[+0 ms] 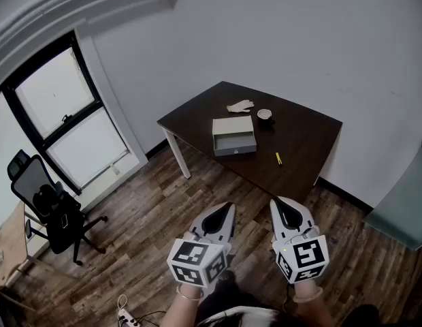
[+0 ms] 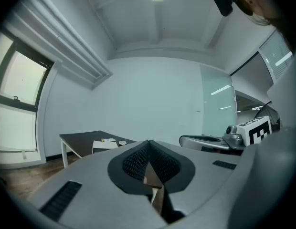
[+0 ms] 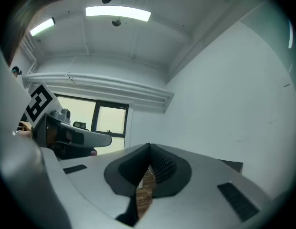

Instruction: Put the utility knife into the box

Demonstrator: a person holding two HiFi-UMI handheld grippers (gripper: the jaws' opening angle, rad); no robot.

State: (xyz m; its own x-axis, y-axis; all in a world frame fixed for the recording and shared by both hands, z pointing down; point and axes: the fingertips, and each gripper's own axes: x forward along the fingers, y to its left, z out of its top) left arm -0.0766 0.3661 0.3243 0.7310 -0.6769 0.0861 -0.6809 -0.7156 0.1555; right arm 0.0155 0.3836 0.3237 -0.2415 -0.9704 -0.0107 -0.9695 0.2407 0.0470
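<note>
At 12 o'clock from the person, well beyond both claws, a dark tabletop (image 1: 299, 138) is standing against the pale wall. On it a pale box (image 1: 234, 136) is sitting with its grey inside showing, near the tabletop's front edge. The yellow utility knife (image 1: 278, 158) is lying flat on the dark surface at 4 o'clock from the box, near it but not touching it, and outside it. A pale glove (image 1: 240, 105) is lying at 12 o'clock from the box. A small cup (image 1: 265, 115) is standing at 1 o'clock from the box, just beside the glove.

The person is holding the 2 claws level over the wooden floor (image 1: 150, 223), side by side and well apart from the tabletop. The left claw (image 1: 226, 210) is pointing toward 12 o'clock with its jaws closed tip to tip and nothing between them. The left gripper view is showing the pads meeting at the front, with the tabletop and box small at 10 o'clock behind them. The right claw (image 1: 279, 205) is likewise closed and empty, its pads pressing together in the right gripper view. A black office chair (image 1: 51, 213) is standing at 9 o'clock from the claws, below the window (image 1: 68, 114).
</note>
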